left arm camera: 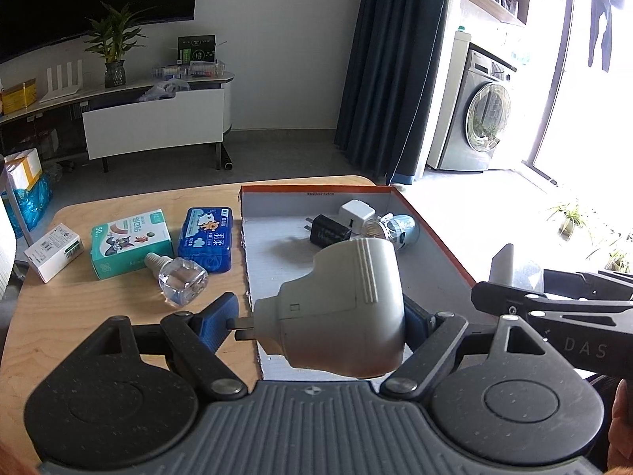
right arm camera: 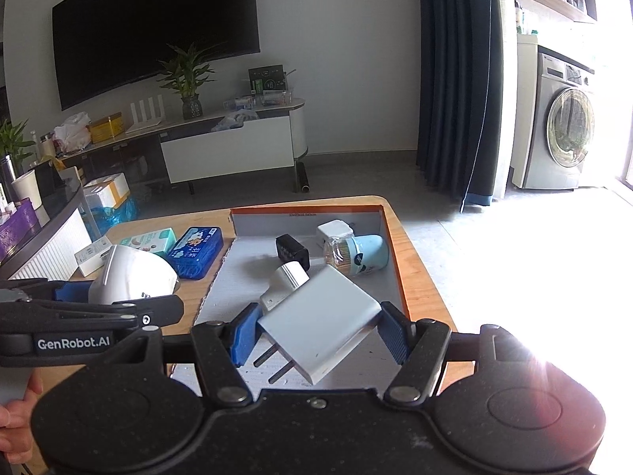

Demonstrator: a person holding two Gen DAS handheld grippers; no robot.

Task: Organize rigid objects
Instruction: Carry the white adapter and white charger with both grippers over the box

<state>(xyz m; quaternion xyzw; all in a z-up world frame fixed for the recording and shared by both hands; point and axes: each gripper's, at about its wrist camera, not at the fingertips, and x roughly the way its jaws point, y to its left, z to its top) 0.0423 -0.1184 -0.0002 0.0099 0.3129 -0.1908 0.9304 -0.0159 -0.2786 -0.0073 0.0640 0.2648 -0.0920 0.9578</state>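
Observation:
My left gripper point(left arm camera: 320, 320) is shut on a white plug-in device point(left arm camera: 340, 308) and holds it over the near left edge of the orange-rimmed cardboard tray point(left arm camera: 435, 237). My right gripper point(right arm camera: 320, 332) is shut on a white flat charger point(right arm camera: 320, 324), prongs pointing down-left, over the tray point(right arm camera: 395, 273). In the tray lie a black charger point(left arm camera: 328, 231), a white adapter point(left arm camera: 356, 213) and a blue-capped cotton swab jar point(left arm camera: 395, 227). A small white plug point(right arm camera: 283, 283) lies just beyond the held charger. A clear liquid bottle point(left arm camera: 182, 279) lies on the table left of the tray.
On the wooden table point(left arm camera: 79, 316) left of the tray stand a blue box point(left arm camera: 205, 239), a green box point(left arm camera: 132, 241) and a small white box point(left arm camera: 53, 251). The table's far edge drops to the floor. A TV cabinet stands far behind.

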